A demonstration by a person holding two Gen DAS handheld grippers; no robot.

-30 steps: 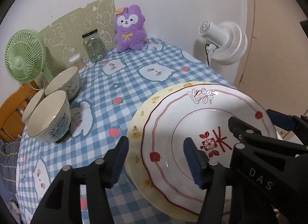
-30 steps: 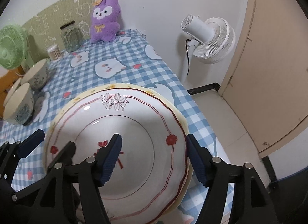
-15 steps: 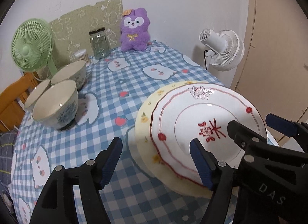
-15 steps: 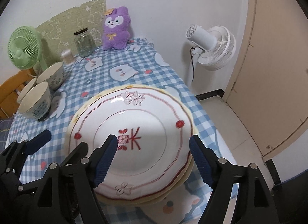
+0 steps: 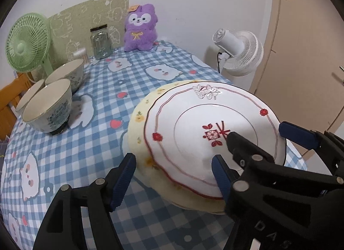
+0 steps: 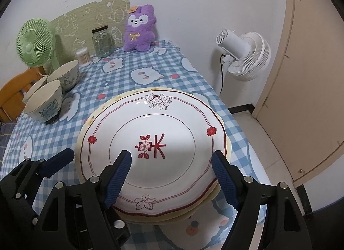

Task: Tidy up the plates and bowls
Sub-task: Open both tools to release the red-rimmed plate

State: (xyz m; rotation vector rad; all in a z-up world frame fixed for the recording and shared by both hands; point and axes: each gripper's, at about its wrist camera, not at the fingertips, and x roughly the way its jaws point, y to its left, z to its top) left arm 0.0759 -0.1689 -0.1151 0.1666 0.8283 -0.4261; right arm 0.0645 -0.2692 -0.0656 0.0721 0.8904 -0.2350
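Your left gripper (image 5: 173,178) has its jaws apart, straddling the near-left rim of the white plate (image 5: 193,133) without pressing on it. Your right gripper (image 6: 172,176) also has its jaws apart, with the plate's near half between them and no pad in contact. The white plate lies on a yellow-rimmed plate (image 6: 228,144) on the checked worktop (image 5: 86,153), directly ahead of both sets of jaws. Three bowls (image 5: 50,108) stand grouped well to the left of the left jaws, apart from the plates. A purple plush toy (image 6: 139,29) and a glass jar (image 6: 102,41) stand far ahead.
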